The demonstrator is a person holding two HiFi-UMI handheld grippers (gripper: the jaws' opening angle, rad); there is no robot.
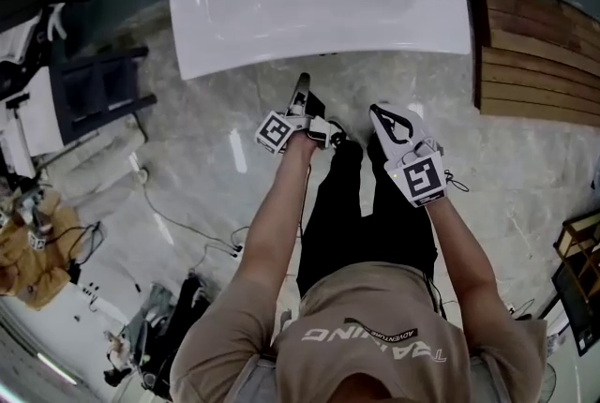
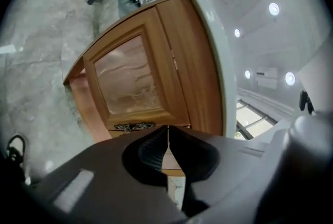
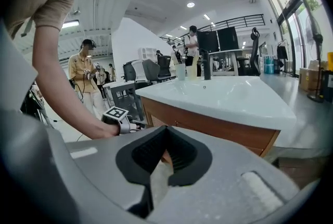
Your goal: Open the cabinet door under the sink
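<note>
Fingers [image 2: 148, 154], left gripper [image 2: 167, 133]: pressed together to a thin seam, nothing between them. The tips lie just beside the ornate metal handle [image 2: 134, 126] at the edge of the cabinet door [image 2: 127, 79]. The handle sits to one side of the seam, not inside it. Whether the tips touch the wood cannot be told.

Fingers [image 3: 183, 158], right gripper [image 3: 165, 133]: likewise closed and empty. Aimed across at the wooden cabinet front [image 3: 218, 129] and at the left gripper's marker cube [image 3: 116, 114], apart from both.

Sink [image 1: 234, 26]: white basin, empty. In the head view it overhangs the cabinet and hides it. Both grippers are held out below its front edge, over the marble-patterned floor [image 1: 216, 167].

Cabinet door: brown wood frame, pale inset panel, directly under the sink. As far as the left gripper view shows, it lies flush with the wooden front next to it, with no gap visible at the handle edge. Judged shut.

Progress, by judgement:
- Done: the left gripper is placed at the handle.
- Not done: nothing is gripped and the door has not yet swung.
- Left to do: part the left fingers, take the handle between them or hook it, close, then draw the door outward on its hinge.
- The right gripper appears to have no part in the step at hand.
</note>
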